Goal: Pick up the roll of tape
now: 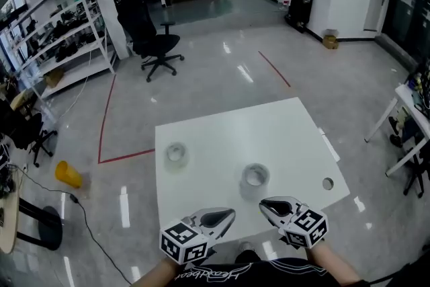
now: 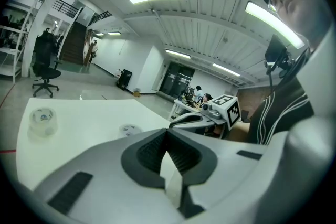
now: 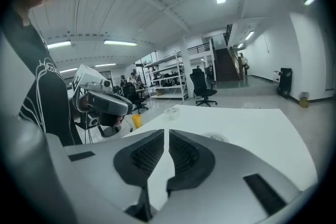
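On table [image 1: 228, 134]: tape roll [image 1: 255, 176] flat, hole up.

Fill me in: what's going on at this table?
A person holds a two-jaw gripper in each hand at the near edge of a white table. Two rolls of clear tape lie on it: the nearer tape roll just ahead of the right gripper, and the other tape roll farther off to the left. The left gripper and the right one both have their jaws shut with nothing between them. Neither touches a roll, so the pickup is not yet done.
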`<state>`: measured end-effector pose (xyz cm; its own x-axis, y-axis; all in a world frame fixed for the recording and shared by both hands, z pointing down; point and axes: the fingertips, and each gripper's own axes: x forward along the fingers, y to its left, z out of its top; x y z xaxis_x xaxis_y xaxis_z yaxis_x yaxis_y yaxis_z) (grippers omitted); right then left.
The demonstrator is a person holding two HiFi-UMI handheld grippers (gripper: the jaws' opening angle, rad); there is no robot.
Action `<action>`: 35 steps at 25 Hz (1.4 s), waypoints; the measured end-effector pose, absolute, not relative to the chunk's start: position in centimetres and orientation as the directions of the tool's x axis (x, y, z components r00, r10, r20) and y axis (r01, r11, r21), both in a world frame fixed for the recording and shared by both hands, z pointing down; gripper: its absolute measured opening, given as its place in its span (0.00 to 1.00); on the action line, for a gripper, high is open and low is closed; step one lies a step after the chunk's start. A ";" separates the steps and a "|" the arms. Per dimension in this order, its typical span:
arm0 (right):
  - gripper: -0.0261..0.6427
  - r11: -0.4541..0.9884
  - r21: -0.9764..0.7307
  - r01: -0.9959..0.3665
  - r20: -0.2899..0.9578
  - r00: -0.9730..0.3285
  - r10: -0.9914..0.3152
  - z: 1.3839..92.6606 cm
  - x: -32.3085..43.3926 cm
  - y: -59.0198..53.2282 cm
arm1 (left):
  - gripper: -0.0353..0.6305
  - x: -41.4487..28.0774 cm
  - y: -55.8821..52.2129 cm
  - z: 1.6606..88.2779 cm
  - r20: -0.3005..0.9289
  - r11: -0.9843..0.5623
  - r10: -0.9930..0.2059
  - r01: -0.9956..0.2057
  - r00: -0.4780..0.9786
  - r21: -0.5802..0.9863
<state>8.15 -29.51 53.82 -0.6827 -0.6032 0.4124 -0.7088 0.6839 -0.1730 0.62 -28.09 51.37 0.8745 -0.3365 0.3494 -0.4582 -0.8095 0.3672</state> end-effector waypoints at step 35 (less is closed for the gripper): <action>0.20 0.914 0.164 -0.370 0.899 -0.324 -0.293 69.1 7.2 -38.7 | 0.06 -2.5 -33.5 55.0 0.368 -0.675 -0.415 -0.552 0.832 0.489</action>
<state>7.21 -38.71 69.08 -0.3244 -0.2931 0.8994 -0.3701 0.9143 0.1644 -2.45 -33.46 55.02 0.8323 -0.4148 0.3677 -0.5524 -0.6750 0.4892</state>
